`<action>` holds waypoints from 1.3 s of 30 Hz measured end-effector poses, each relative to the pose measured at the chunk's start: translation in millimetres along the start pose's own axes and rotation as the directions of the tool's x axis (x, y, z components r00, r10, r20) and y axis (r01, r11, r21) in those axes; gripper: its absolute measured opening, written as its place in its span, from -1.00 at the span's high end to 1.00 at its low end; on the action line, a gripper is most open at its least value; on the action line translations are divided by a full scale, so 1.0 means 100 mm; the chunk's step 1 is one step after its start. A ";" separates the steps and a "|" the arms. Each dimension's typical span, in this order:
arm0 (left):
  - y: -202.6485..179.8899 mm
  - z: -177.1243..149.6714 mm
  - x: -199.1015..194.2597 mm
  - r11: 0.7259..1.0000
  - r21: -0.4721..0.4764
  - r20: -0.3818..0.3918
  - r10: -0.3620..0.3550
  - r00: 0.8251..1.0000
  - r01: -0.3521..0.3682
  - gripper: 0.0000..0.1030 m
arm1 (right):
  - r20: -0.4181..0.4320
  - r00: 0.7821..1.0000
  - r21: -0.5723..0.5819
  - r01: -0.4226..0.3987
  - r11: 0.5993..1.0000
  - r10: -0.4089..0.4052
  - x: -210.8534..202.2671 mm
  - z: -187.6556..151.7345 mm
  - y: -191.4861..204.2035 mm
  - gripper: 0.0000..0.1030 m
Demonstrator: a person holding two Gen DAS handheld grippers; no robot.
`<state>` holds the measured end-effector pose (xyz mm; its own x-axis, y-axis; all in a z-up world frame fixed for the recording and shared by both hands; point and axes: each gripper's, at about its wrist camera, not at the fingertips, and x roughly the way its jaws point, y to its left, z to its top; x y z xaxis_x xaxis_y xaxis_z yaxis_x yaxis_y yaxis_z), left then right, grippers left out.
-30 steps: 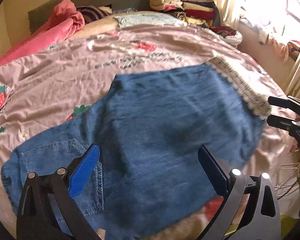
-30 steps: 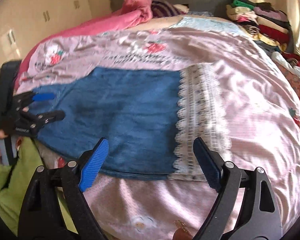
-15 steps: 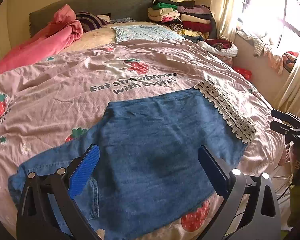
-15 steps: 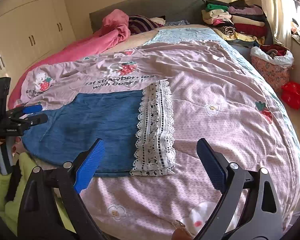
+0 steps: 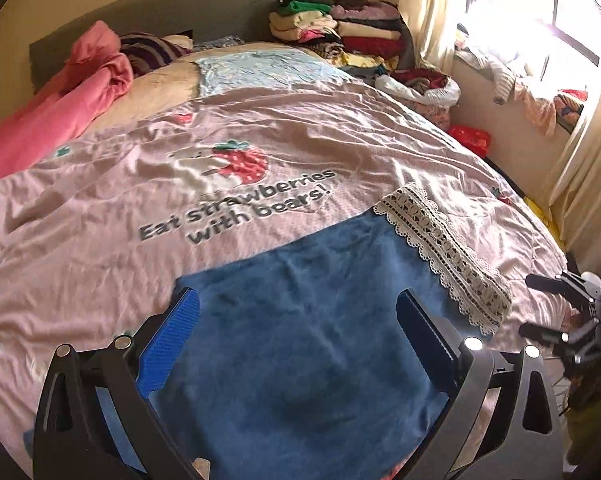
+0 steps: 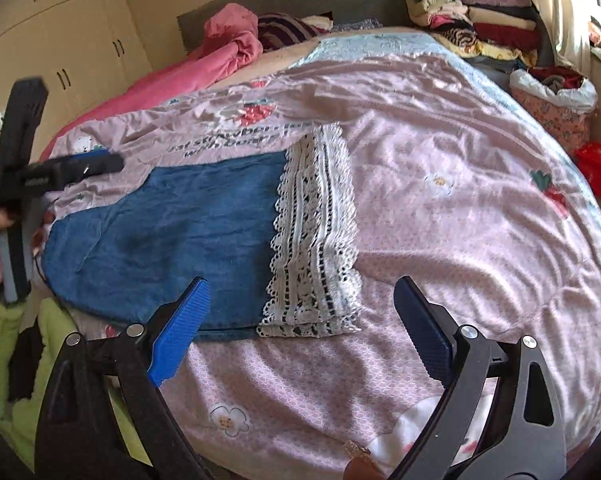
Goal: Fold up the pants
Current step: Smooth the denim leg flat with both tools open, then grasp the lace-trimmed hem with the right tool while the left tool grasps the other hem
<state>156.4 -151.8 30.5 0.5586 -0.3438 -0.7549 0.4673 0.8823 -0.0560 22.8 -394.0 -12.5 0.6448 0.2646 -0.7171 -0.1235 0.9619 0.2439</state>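
Pants (image 6: 172, 240) of blue denim lie flat on the pink bedspread (image 6: 440, 168), left of centre in the right wrist frame, with the white lace hem (image 6: 316, 236) folded over at their right end. In the left wrist frame the pants (image 5: 300, 360) fill the lower middle and the hem (image 5: 444, 256) runs diagonally at centre right.

The left claw (image 5: 298, 344) hangs above the denim, jaws spread wide, holding nothing. The right claw (image 6: 300, 332) is also wide apart and empty, over the near edge of the hem and bedspread.

A pink blanket (image 5: 56, 120) is bunched at the upper left of the left wrist frame, and folded clothes (image 5: 336, 24) are stacked at the upper centre beside the headboard (image 5: 160, 12).
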 end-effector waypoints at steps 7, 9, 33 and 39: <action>-0.14 0.23 0.44 0.997 0.055 -0.041 -0.050 0.998 0.052 -0.91 | -0.033 0.999 0.016 -0.025 1.000 0.025 0.18 -0.03 0.03 -0.69; -0.18 0.28 0.57 0.996 0.069 -0.052 -0.059 0.997 0.063 -0.91 | -0.036 0.999 0.026 -0.028 0.999 0.029 0.23 -0.04 0.02 -0.69; -0.43 0.44 1.71 0.955 0.061 -0.171 -0.277 0.946 0.291 -0.11 | 0.001 0.990 0.127 -0.143 0.982 0.144 0.57 0.02 -0.21 -0.10; -0.59 0.39 1.70 0.949 0.080 -0.174 -0.288 0.942 0.305 0.59 | -0.012 0.985 0.097 -0.173 0.980 0.175 0.64 0.06 -0.17 0.59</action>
<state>250.4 -274.8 -68.7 0.2723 -0.5224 -0.8081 0.6685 0.7067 -0.2316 70.9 -393.5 -58.2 0.6038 0.4296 -0.6714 -0.1594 0.8904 0.4264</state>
